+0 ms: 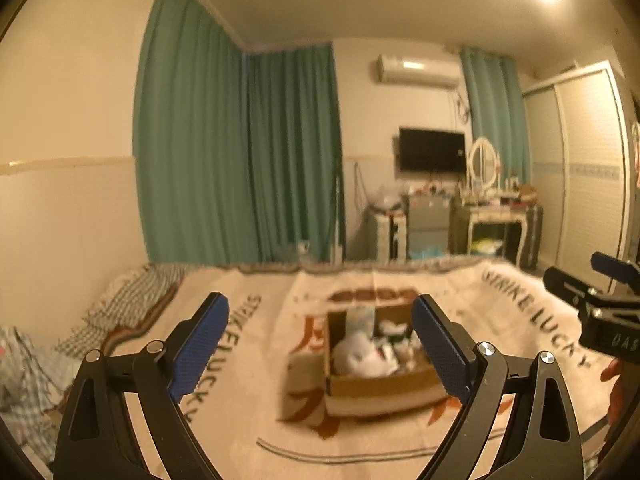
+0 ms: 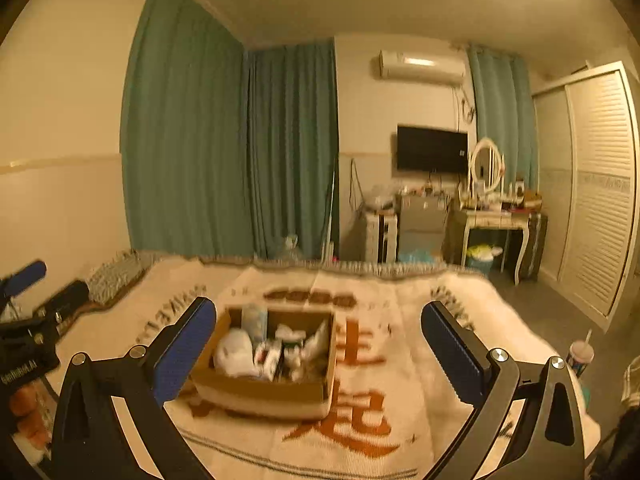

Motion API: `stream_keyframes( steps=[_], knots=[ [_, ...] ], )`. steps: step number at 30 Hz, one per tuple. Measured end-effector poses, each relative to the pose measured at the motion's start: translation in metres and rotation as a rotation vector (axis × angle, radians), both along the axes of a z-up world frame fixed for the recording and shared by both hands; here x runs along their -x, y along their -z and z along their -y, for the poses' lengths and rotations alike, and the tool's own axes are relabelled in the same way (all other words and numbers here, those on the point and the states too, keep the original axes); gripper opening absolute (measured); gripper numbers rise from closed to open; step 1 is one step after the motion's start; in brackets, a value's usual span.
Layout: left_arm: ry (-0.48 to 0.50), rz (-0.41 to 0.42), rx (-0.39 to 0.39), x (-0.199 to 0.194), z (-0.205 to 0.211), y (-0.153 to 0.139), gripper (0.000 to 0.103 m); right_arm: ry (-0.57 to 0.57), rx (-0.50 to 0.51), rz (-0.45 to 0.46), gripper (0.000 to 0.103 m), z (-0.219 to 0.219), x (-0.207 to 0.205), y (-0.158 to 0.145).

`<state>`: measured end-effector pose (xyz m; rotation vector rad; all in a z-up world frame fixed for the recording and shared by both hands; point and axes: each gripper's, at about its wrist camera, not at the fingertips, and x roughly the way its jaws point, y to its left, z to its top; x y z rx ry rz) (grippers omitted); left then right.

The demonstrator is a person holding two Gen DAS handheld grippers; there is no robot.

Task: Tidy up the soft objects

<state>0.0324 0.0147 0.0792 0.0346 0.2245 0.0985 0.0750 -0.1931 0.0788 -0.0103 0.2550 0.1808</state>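
Note:
A cardboard box (image 1: 380, 394) sits on the bed's cream blanket (image 1: 256, 420). It holds several soft white items, among them a white bundle (image 1: 362, 354). My left gripper (image 1: 320, 344) is open and empty, held above the bed in front of the box. In the right wrist view the same box (image 2: 264, 394) shows with a white bundle (image 2: 236, 354) inside. My right gripper (image 2: 318, 348) is open and empty, also short of the box. Each gripper appears at the edge of the other's view, the right one (image 1: 600, 292) and the left one (image 2: 28, 300).
The blanket (image 2: 400, 400) carries printed letters and red characters. A checked cloth (image 1: 132, 300) lies at the bed's far left. A cup with a straw (image 2: 580, 356) stands right of the bed. Green curtains (image 1: 240, 152), a dresser (image 1: 500, 220) and a wardrobe (image 2: 600, 184) are behind.

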Motion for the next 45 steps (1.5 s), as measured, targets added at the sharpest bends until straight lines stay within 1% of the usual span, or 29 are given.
stream_keyframes(
  steps=[3,7,11,16,29,45],
  knots=[
    [0.009,-0.009,-0.003,0.002,0.002,0.007,0.094,-0.026,-0.007,-0.046,0.103,-0.001,-0.01,0.019],
    [0.013,-0.034,-0.015,-0.001,0.006,0.013,0.094,-0.023,-0.002,-0.057,0.103,-0.004,-0.017,0.025],
    [0.031,-0.047,0.003,0.0,0.006,0.016,0.094,-0.017,0.002,-0.057,0.103,-0.004,-0.017,0.026],
    [0.044,-0.071,0.005,-0.003,0.006,0.02,0.094,-0.014,0.001,-0.06,0.103,-0.004,-0.014,0.026],
    [0.053,-0.086,0.03,-0.005,0.006,0.022,0.094,-0.01,0.007,-0.072,0.103,-0.002,-0.016,0.028],
    [0.053,-0.087,0.022,-0.004,0.006,0.023,0.094,0.002,0.022,-0.082,0.103,-0.005,-0.019,0.031]
  ],
)
